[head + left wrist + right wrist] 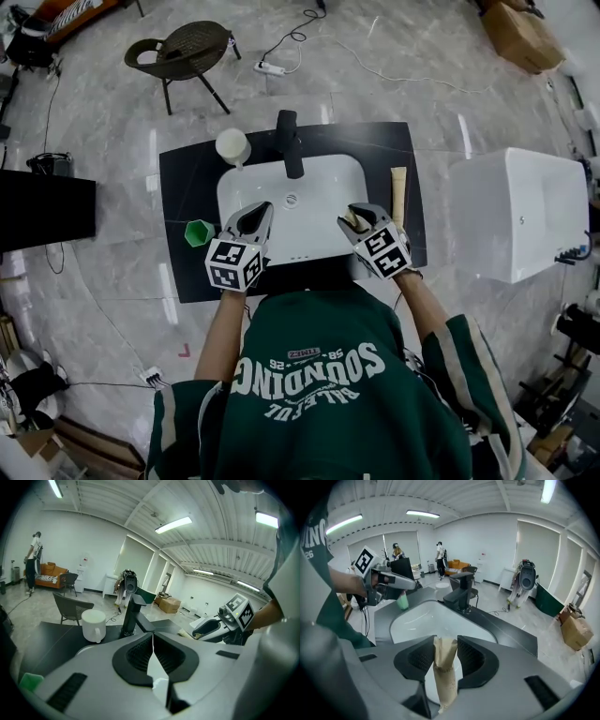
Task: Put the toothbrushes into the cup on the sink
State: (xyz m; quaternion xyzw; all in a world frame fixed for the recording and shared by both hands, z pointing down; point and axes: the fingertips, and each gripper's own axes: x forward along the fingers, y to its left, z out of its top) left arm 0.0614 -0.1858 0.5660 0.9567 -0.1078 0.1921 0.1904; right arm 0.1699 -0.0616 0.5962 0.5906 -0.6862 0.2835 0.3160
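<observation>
A white sink (234, 192) is set in a black countertop (192, 178), with a black faucet (290, 142) at the back. Behind the basin's left corner stands a white cup (232, 146) (93, 625), and a green cup (198, 232) (402, 602) stands at the counter's left. My right gripper (354, 217) (442, 644) hangs over the basin's right side, shut on a tan paper-wrapped toothbrush (443, 672) that stands upright between the pads. Another wrapped toothbrush (399, 192) lies on the counter right of the basin. My left gripper (258, 214) (152, 637) is over the basin's left side, shut and holding nothing.
A white box-shaped unit (520, 214) stands right of the counter. A wicker chair (183, 52) and a power strip with cables (270, 67) are on the floor behind the sink. A cardboard box (520, 36) sits far right. People (439, 557) stand far off in the room.
</observation>
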